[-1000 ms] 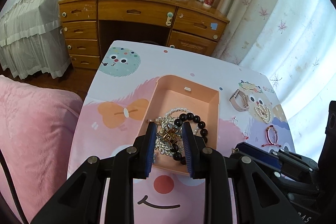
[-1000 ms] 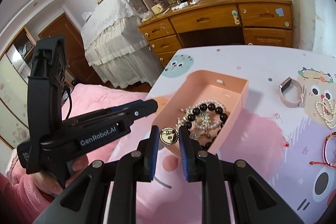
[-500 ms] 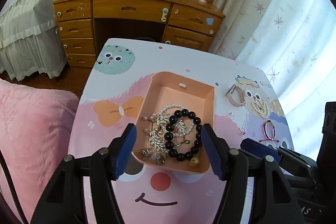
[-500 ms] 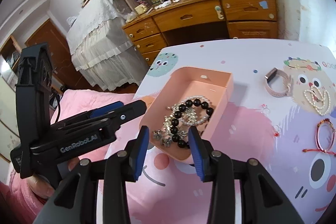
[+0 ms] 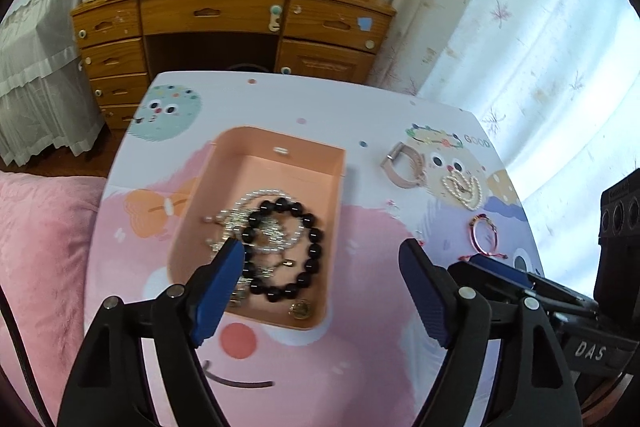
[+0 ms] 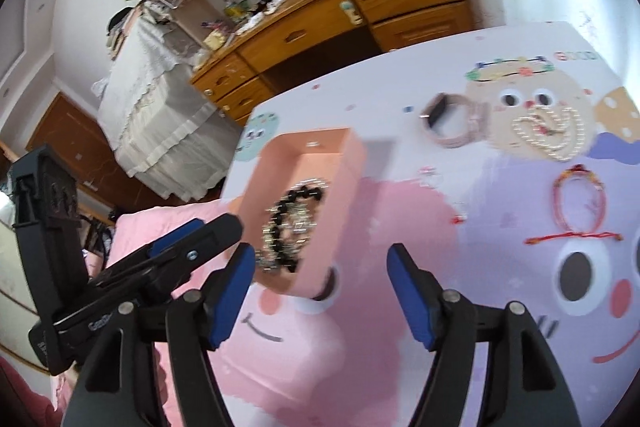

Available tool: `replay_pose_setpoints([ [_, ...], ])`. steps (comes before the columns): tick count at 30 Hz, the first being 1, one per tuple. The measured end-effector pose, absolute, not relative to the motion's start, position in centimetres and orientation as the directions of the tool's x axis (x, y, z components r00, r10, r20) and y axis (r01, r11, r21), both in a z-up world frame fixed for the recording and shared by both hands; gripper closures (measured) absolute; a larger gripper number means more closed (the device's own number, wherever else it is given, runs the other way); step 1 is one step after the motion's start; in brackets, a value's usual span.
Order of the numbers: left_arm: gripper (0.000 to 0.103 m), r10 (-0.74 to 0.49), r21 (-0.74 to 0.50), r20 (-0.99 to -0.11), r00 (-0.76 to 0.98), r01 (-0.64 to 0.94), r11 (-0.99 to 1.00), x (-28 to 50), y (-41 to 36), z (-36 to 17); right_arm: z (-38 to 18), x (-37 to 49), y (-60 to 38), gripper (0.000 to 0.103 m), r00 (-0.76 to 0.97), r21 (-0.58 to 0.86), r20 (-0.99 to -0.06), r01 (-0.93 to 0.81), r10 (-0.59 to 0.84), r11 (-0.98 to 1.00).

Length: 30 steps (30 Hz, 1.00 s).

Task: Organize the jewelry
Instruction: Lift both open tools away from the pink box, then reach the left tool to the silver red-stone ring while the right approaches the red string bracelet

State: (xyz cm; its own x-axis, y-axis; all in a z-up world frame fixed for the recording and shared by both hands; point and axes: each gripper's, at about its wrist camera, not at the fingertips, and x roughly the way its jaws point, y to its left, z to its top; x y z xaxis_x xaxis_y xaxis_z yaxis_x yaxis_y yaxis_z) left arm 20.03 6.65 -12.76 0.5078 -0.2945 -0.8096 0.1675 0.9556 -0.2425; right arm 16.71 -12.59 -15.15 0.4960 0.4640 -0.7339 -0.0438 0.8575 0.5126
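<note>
- Left gripper [image 5: 322,259]: jaws spread wide and opening, nothing pressed between them; the pads hang above the near part of the pink tray [image 5: 338,195].
- Right gripper [image 6: 320,267]: jaws likewise opening, empty, over the tray's near corner and the tabletop [image 6: 480,227].
- Pink tray holds a black bead bracelet [image 5: 290,249], tangled pearl and silver strands and a gold round piece [image 5: 301,309] at its near wall.
- On the bare tabletop, well apart from the tray: pink watch band [image 5: 404,163], pearl strand [image 5: 462,189], pink bangle [image 5: 484,235] with a red cord just beside it.
- Small pieces lie between tray and bangle; too small to identify.
- Obstruction: the left gripper's blue pad covers part of the tray's jewelry.
- Surroundings: wooden desk [image 5: 224,15] with drawers behind, pink bedding to the left, white curtain to the right.
- Writing: "GOOD" printed on the tabletop cover; "DAS" on the right gripper's body seen from the left wrist; partial "Gen" on the left gripper's body.
</note>
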Motion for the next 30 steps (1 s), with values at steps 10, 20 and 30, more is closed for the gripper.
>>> replay_pose_setpoints([
  [10, 0.012, -0.299, -0.234, -0.846, 0.441, 0.198, 0.952, 20.8, 0.9, -13.8, -16.8, 16.7, -20.2, 0.025, 0.496, 0.444, -0.8, 0.111, 0.337, 0.889],
  [20, 0.012, -0.255, -0.151, -0.869, 0.423, 0.263, 0.953, 21.6, -5.3, -16.2, -18.4, 17.3, -26.6, 0.025, 0.495, 0.263, -0.856, 0.168, 0.15, 0.95],
  [30, 0.041, -0.202, -0.092, -0.879, 0.433, 0.263, 0.961, 23.1, -10.0, -21.0, -21.0, 18.6, -25.9, 0.025, 0.519, 0.067, -0.85, -0.051, 0.084, 0.996],
])
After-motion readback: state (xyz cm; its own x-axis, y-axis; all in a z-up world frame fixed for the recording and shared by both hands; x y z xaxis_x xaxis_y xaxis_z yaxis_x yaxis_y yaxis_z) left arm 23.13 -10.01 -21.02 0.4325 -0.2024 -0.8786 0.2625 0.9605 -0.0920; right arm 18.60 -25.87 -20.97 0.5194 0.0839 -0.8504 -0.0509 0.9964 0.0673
